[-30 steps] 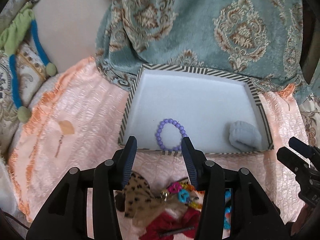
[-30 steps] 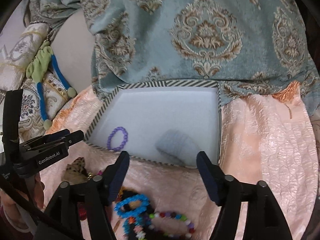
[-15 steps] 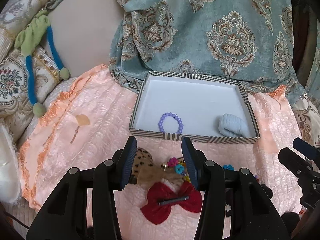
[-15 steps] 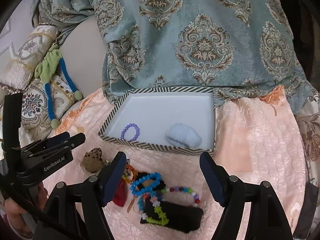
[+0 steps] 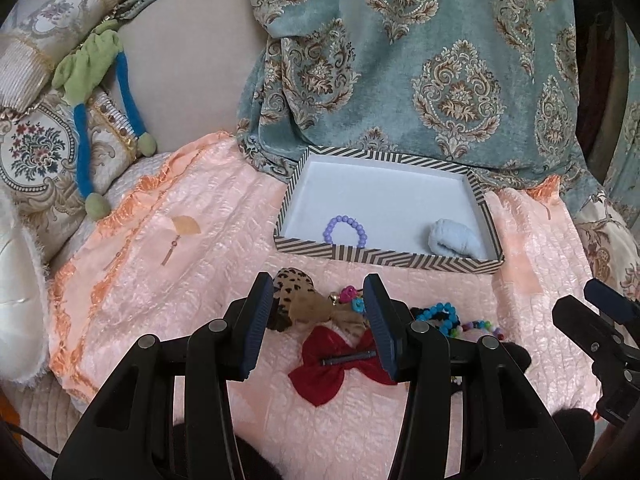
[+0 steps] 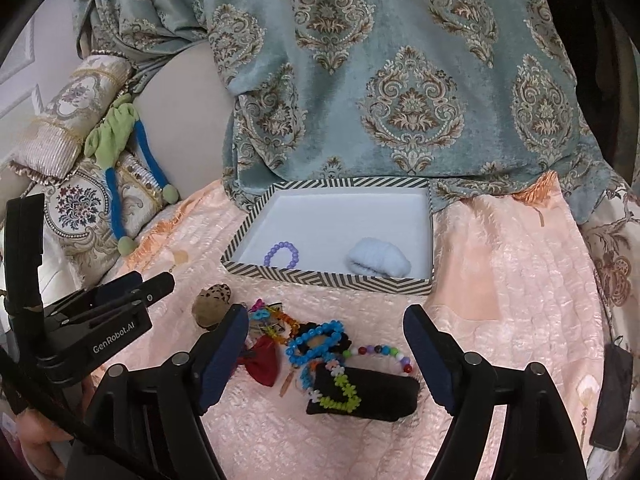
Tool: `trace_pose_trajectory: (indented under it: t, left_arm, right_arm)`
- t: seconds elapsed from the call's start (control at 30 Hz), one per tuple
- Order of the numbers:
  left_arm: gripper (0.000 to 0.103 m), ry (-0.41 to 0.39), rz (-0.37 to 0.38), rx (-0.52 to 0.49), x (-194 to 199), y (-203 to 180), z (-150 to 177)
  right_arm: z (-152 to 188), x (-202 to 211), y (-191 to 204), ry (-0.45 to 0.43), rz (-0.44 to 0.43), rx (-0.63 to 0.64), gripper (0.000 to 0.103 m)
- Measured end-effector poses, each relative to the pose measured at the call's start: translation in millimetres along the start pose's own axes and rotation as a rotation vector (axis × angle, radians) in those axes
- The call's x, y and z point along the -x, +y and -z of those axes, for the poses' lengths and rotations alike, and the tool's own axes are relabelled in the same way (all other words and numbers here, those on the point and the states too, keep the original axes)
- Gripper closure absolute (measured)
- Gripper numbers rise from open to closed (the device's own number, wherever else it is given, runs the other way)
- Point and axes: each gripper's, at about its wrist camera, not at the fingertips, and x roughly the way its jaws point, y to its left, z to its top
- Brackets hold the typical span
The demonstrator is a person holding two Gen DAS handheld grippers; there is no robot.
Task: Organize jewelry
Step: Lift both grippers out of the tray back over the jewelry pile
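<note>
A striped-rim white tray (image 5: 384, 259) (image 6: 320, 280) lies on the pink cloth and holds a purple bead bracelet (image 5: 345, 230) (image 6: 281, 254) and a pale blue scrunchie (image 5: 452, 238) (image 6: 378, 262). In front of it lies a pile: a leopard bow (image 5: 304, 304) (image 6: 211, 304), a red bow clip (image 5: 340, 360) (image 6: 262, 362), a blue bead bracelet (image 6: 316, 340), a multicolour bead bracelet (image 6: 384, 354) and a black band with green flower beads (image 6: 360, 396). My left gripper (image 5: 318, 324) is open and empty above the bows. My right gripper (image 6: 326, 358) is open and empty above the bracelets.
A teal damask throw (image 5: 420, 60) drapes the sofa back behind the tray. Patterned cushions (image 5: 36, 152) and a green-and-blue soft toy (image 5: 92, 80) lie at the left. A small fan-shaped charm (image 5: 182, 228) lies on the cloth left of the tray.
Both grippers have pulled back and up from the tray, so the pile of jewelry in front of it has come into view. Both stayed open and empty.
</note>
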Motion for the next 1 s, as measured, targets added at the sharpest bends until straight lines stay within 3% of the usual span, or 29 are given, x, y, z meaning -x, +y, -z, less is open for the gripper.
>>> trace_pose_trajectory:
  t: [0.33,0.57,0.8,1.0]
  left_arm:
    - [0.056,-0.009,0.012,0.007,18,2,8]
    - [0.048,0.006,0.043,0.018,18,5,12]
    - [0.04,0.066,0.08,0.055,6,21,20]
    - [0.04,0.119,0.101,0.124,-8,36,27]
  right_arm:
    - [2,14,8,-0.014,0.035,0.02,0.019]
    - [3,17,8,-0.012,0.042,0.028,0.019]
    - [5,18,-9,0.002,0.056,0.012,0.017]
    - [10,12,-25,0.031,0.06,-0.031,0.017]
